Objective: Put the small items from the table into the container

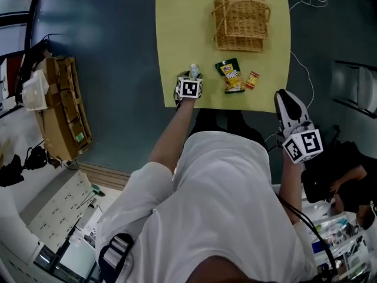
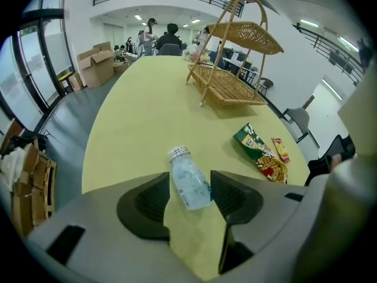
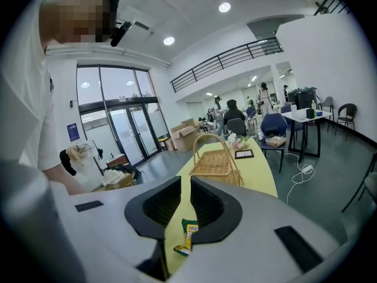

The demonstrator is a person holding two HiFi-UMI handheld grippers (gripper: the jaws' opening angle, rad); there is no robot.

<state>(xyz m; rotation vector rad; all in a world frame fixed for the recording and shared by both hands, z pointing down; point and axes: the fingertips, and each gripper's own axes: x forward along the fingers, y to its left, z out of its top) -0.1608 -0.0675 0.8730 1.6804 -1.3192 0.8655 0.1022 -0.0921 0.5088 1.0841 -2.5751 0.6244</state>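
A small clear bottle point(image 2: 189, 181) with a silver cap lies on the yellow table point(image 1: 177, 28) at its near left edge, also visible in the head view as the bottle point(image 1: 194, 71). My left gripper point(image 2: 190, 178) points steeply down at it and stands open, with the bottle between its jaws and the pads not pressing. A green snack packet point(image 1: 231, 75) and a small red packet point(image 1: 252, 79) lie to its right. The two-tier wicker basket point(image 1: 241, 21) stands further back. My right gripper point(image 1: 283, 96) hovers off the near right corner, its jaws a narrow gap apart and empty point(image 3: 184, 184).
Cardboard boxes point(image 1: 59, 108) sit on the floor to the left. A white cable point(image 1: 303, 69) runs past the table's right side, near a chair point(image 1: 353, 87). People and more tables point(image 2: 159, 37) are at the far end of the room.
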